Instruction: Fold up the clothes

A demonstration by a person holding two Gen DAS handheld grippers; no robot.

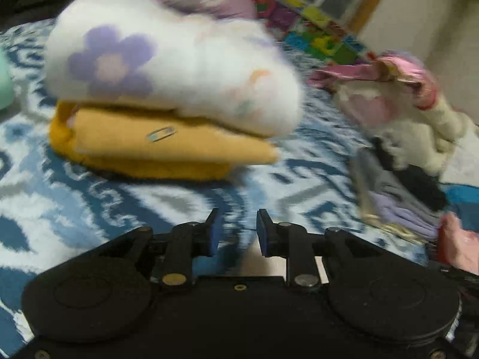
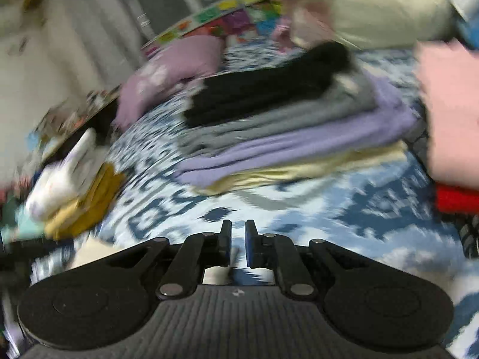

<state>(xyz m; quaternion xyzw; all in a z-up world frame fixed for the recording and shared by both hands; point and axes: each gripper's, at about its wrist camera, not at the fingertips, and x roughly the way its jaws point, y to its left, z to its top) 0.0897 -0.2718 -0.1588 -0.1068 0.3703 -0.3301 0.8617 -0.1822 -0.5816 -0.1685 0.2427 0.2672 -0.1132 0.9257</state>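
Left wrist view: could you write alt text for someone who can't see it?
A folded white fleece with a purple flower lies on a folded mustard garment on a blue-and-white patterned cover. The left gripper is in the foreground, jaws apart and empty. The picture is motion-blurred.

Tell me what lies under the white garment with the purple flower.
The white garment rests on a folded mustard-yellow garment, which lies on the blue patterned cover. Whether anything sits between or beneath them is hidden.

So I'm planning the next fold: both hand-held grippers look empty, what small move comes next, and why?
Probably reach the right hand-held gripper toward the unfolded cream and pink heap. Both hold nothing, left hand-held gripper included, and the white floral piece already lies folded on the yellow one.
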